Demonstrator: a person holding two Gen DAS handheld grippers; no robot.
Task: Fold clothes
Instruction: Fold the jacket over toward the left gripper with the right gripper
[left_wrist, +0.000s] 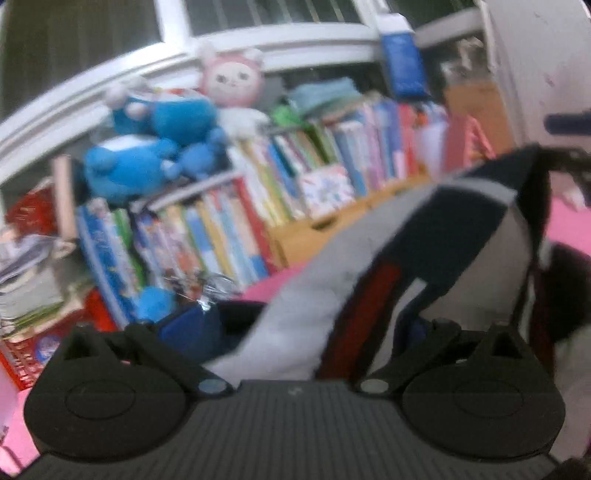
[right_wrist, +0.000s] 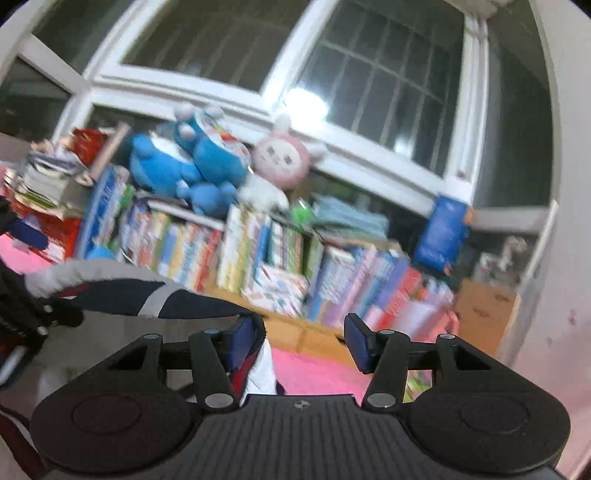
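Hanging draped between left tongs (left_wrist: 295, 325), striped garment (left_wrist: 369, 266), grip unclear; right tongs (right_wrist: 301, 343) gaping half-wide, cloth brushing the left pad (right_wrist: 242, 341).

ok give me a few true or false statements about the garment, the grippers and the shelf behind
1. The right gripper is clamped on the garment. False: its pads stand apart, the cloth touches only the left-hand pad, and pink bedding shows in the gap.
2. The garment is grey, navy and red. True.
3. Blue plush toys sit on top of the books. True.
4. The pink plush lies on the bedding. False: it sits up by the blue toys, under the window.
5. In the left wrist view the garment drapes over the left gripper. True.
6. The shelf is empty. False: it is packed with books.
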